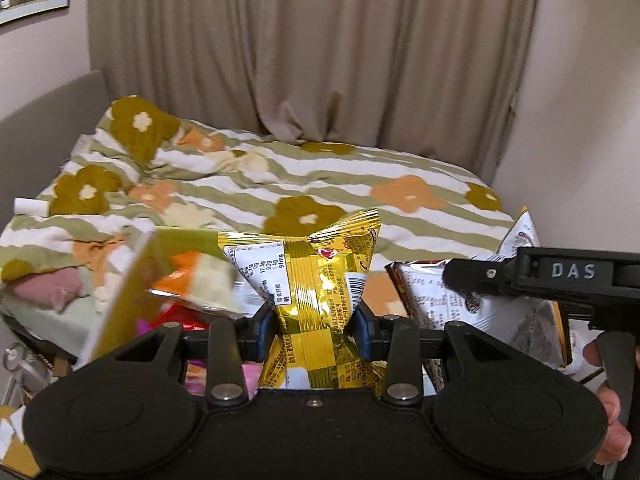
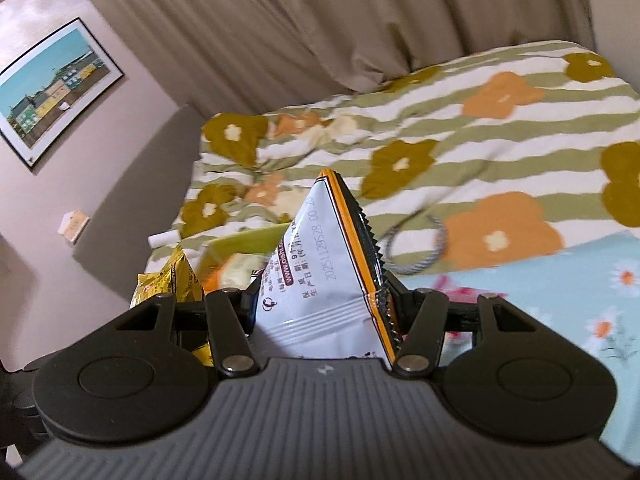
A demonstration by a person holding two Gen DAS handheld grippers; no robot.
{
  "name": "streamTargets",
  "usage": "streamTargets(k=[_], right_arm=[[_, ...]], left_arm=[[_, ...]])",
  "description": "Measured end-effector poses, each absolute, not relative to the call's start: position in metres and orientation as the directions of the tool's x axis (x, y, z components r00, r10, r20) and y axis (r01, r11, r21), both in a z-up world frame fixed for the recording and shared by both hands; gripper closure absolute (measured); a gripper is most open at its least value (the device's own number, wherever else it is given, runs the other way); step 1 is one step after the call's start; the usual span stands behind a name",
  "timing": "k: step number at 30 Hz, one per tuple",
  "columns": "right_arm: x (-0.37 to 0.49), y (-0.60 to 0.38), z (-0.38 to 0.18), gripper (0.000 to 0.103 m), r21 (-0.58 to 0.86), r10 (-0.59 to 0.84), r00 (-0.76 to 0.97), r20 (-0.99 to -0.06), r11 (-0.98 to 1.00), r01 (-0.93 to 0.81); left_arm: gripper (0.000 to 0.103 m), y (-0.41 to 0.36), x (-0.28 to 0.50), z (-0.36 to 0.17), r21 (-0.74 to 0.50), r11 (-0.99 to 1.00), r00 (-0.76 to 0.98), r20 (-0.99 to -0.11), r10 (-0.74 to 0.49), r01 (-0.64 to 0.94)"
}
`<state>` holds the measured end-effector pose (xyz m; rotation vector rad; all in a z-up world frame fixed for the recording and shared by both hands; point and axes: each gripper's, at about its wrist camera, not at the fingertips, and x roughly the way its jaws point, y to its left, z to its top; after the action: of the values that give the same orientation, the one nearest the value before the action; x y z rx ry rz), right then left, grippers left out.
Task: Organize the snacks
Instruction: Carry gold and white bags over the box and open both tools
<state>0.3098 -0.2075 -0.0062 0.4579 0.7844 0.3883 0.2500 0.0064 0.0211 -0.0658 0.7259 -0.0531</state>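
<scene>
A: Start at your left gripper [image 1: 316, 330]. What is it doing?

B: It is clenched on the gold snack bag [image 1: 316, 276]. Your blue-padded fingers [image 1: 266, 330] pinch the bag at its waist, so the foil flares out above and below the pinch. The bag stands upright in the jaws, printed back panel facing the camera.

A: And your right gripper [image 2: 326, 312]?

B: Also grasping. It holds the white snack bag [image 2: 320, 276], the one with the orange and black edge, and the bag's serrated seal points up and away from you. A date code runs along its side.

A: Where do the two bags sit relative to each other?

B: Side by side, both lifted above the bed. From the left wrist view you see the right gripper [image 1: 520, 276] reaching in from the right, with the white snack bag [image 1: 436, 296] just beside the gold one. From the right wrist view the gold snack bag [image 2: 168, 284] peeks out at the left of your linkage.

A: What else is close by?

B: A yellow-green packet [image 1: 132, 280], blurred, sits just left of the gold bag; you cannot tell what it is touching. Beyond lies the flowered duvet [image 1: 360, 184], a hair tie [image 2: 416, 244] resting on it, and a pale blue daisy cloth [image 2: 560, 304] at the right. A beige curtain [image 1: 320, 48] hangs behind the bed, and a framed picture [image 2: 52, 88] is on the wall.
</scene>
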Motion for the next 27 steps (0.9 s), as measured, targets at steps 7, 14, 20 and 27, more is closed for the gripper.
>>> streamTargets(k=[7,14,20,27], right_arm=[[0.321,-0.135,-0.001,0.032,0.523,0.494,0.642,-0.586,0.836,-0.166],[0.333,-0.085,-0.010,0.032,0.505,0.449,0.651,-0.612,0.856,-0.116],[0.327,-0.067,-0.014,0.032,0.473,0.395,0.661,-0.638,0.878,-0.068],[0.323,-0.055,-0.009,0.031,0.447,0.373,0.665,-0.647,0.892,-0.065]], left_arm=[[0.060,0.087,0.269,0.006,-0.095,0.995,0.713,-0.700,-0.049,-0.025],[0.003,0.141,0.299,-0.030,-0.178,0.984,0.663,-0.739,-0.125,-0.013],[0.003,0.160,0.286,-0.037,-0.235,0.972,0.655,-0.734,-0.178,0.001],[0.003,0.163,0.259,-0.029,-0.207,0.978,0.691,-0.707,-0.148,-0.002]])
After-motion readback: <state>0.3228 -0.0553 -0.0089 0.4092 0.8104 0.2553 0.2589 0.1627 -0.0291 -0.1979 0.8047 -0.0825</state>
